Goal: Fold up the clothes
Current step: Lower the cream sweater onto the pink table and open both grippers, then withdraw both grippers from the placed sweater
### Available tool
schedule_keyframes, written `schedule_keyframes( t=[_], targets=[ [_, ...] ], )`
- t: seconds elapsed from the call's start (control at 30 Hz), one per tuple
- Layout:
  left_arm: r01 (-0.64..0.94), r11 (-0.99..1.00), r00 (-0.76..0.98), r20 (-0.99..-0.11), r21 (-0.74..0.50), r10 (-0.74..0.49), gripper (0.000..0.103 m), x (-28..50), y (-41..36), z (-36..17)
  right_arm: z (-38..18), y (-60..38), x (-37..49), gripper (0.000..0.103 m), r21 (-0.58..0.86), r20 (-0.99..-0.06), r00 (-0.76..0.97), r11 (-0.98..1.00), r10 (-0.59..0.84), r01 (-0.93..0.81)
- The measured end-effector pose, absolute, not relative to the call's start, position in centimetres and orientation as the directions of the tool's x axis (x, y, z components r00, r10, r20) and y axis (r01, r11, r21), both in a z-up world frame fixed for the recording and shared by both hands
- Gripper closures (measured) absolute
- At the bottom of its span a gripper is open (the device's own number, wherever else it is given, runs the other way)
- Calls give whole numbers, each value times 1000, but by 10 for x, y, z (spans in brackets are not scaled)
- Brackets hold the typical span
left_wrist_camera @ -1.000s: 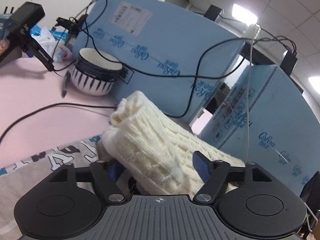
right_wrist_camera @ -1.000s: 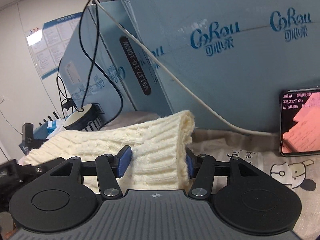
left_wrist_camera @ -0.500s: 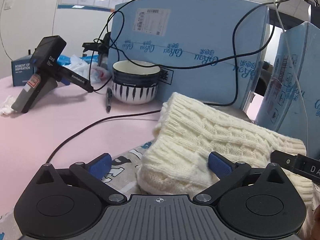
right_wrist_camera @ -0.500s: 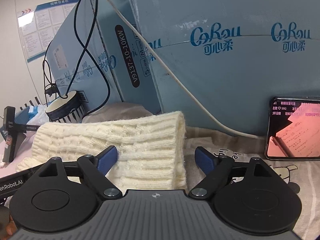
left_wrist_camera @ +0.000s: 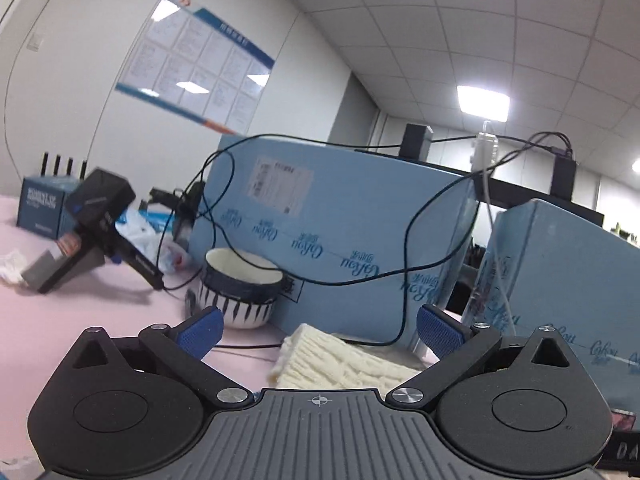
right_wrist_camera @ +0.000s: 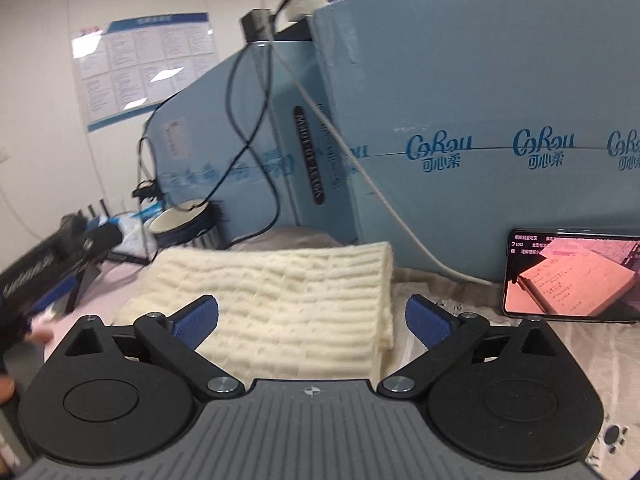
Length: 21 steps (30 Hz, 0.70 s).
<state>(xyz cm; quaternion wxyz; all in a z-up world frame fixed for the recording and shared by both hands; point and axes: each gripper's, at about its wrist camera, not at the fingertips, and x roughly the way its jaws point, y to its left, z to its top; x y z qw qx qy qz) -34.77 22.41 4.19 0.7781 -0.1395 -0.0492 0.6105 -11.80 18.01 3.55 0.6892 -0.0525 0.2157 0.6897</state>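
sweater point(right_wrist_camera: 280, 300) flat – boxes point(right_wrist_camera: 460, 100) behind; phone point(right_wrist_camera: 572, 276) right; bowl point(left_wrist_camera: 240, 292) left

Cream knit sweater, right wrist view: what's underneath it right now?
The cream knit sweater lies folded on a printed grey cloth, which shows at its right edge and runs toward the phone. Whatever lies beneath the sweater's middle is covered.

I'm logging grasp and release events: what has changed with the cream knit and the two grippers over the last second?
Both grippers let go: the left gripper and right gripper, shut on the cream knit a second ago, now stand open and drawn back. The knit lies folded flat. Bowl, boxes and phone stayed put.
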Motion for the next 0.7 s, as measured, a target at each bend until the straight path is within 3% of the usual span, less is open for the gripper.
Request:
schedule_keyframes(
  t=[0.2,0.4,0.57,0.7],
  targets=[
    [-962,138,173,-137,-237,975,0,-345,171,46,34,140,-119,0,217,-324,7,82,946,-973],
    [-989,12,33,-139,-148,990,0,-331,126,37,26,113,-126,0,122,-209,13,40,978,-992],
    [-996,-34,-25,-108,-84,994,0,-315,101,26,20,91,-132,0,39,-111,9,13,994,-999],
    [-999,-50,-50,-6,-14,999,0,-302,93,23,16,82,-130,0,34,-29,18,19,999,-999]
  ],
)
